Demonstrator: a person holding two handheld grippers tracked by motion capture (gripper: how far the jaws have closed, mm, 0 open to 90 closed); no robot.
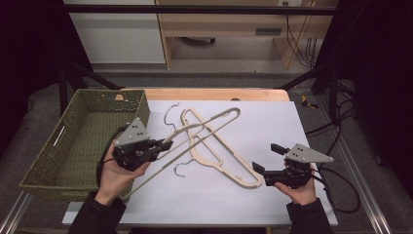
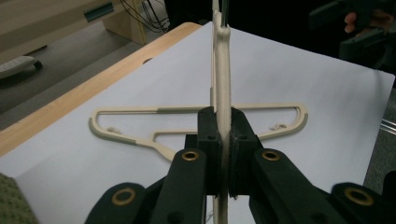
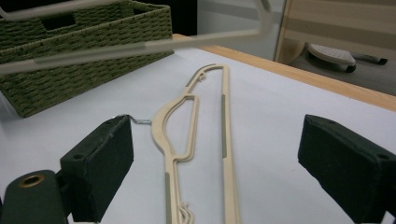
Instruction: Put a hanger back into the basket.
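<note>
The raised hanger [image 1: 195,127], light, stiff and slippery, is clamped near its neck by the left gripper [image 1: 163,145] beside the basket [image 1: 73,141]. The right gripper [image 1: 267,158] gapes empty over the counter's [image 1: 292,122] flat hanger [image 1: 219,161].

Dark sleeves; black left gripper [image 1: 163,145] and right gripper [image 1: 267,158] with grey triangular screw-studded plates, brass rivets, black cables.

Dim, soft overhead light — dark corners, faint shadows, near parts blurred.
</note>
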